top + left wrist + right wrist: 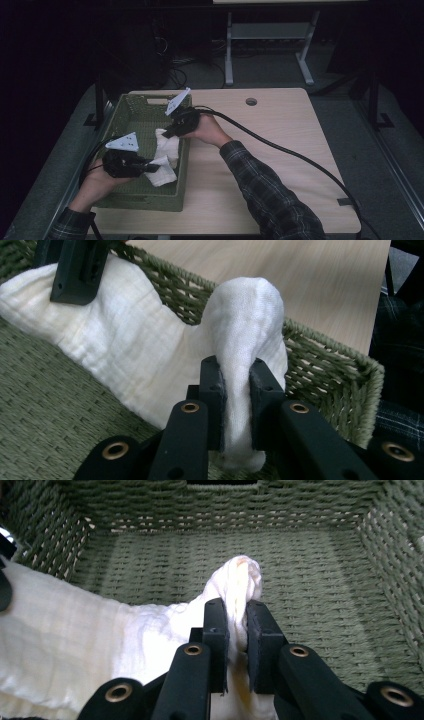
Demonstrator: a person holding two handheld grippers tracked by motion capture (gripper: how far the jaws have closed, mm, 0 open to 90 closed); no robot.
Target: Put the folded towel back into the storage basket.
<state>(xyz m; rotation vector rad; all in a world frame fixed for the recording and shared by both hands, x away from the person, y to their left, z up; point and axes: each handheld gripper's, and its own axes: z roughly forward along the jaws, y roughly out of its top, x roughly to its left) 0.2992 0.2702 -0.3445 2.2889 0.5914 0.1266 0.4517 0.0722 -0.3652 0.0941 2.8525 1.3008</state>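
White cloth (165, 157) hangs lengthwise, near to far, inside the green basket (131, 199). Left claw (153, 168) pinches its near end; right claw (165, 134) clamps its far end.

A light wooden desk (280, 140) with a round cable hole (251, 101) near its far edge stands before a grey metal-framed table (270, 35) on the dark floor (340, 115).

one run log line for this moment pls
left claw: shut on white cloth | right claw: shut on white cloth | cloth inside green basket
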